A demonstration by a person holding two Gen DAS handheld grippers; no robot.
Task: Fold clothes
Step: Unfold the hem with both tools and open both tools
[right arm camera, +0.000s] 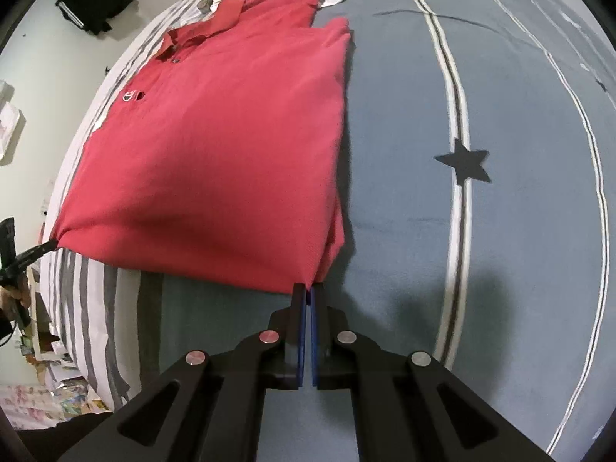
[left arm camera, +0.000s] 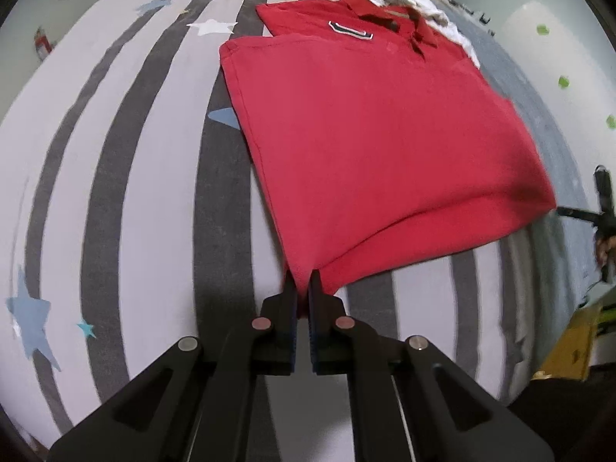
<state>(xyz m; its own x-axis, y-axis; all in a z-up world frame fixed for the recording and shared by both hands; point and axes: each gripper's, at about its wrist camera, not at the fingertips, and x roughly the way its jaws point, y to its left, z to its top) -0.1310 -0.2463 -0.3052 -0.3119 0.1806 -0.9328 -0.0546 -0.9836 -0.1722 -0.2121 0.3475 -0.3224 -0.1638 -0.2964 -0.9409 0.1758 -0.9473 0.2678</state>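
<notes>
A bed [left arm camera: 115, 154] in grey-striped, star-printed bedding stands beside pale walls [right arm camera: 38, 77].

My left wrist camera sits low over the bed [left arm camera: 115, 154], facing 12 o'clock along its fingers [left arm camera: 288, 300]. My right wrist camera does likewise, close to the bedcover. Both views share the red polo shirt [left arm camera: 365, 134], each showing the opposite gripper at its edge.
</notes>
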